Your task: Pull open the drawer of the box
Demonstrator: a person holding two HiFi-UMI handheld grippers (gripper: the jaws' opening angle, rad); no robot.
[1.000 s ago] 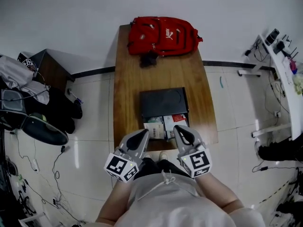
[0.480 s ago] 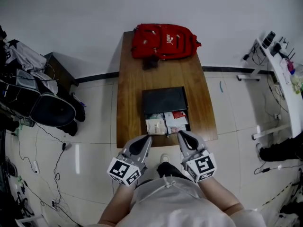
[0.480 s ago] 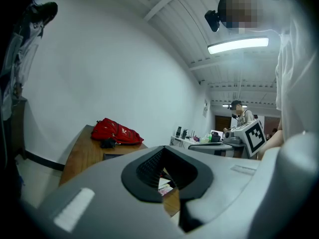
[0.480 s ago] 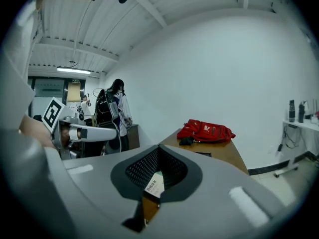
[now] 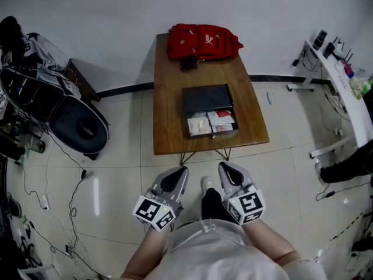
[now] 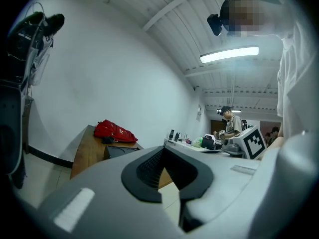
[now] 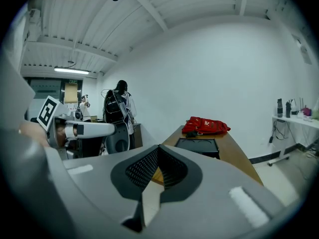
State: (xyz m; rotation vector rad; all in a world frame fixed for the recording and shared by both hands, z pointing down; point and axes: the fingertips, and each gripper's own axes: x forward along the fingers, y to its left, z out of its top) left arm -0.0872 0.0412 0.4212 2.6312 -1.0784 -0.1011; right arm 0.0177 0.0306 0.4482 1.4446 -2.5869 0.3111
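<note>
Black box (image 5: pixel 207 97) on desk (image 5: pixel 169 118), drawer (image 5: pixel 212 123) open, seemingly holding packets, red backpack (image 5: pixel 204 41) behind, left gripper (image 5: pixel 175 174) and right gripper (image 5: pixel 228 170) well apart from desk, fingers pressed together.

From the head view, the open drawer (image 5: pixel 212 123) holds white and red items (image 5: pixel 211 122), perhaps packets, too small to identify. The left gripper (image 6: pixel 164 151) hides part of the box (image 6: pixel 119 151) in its own view. The person's arms (image 5: pixel 143 255) are cut off at the head view's lower edge.

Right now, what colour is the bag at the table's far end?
Red. The bag shows best in the head view.
</note>
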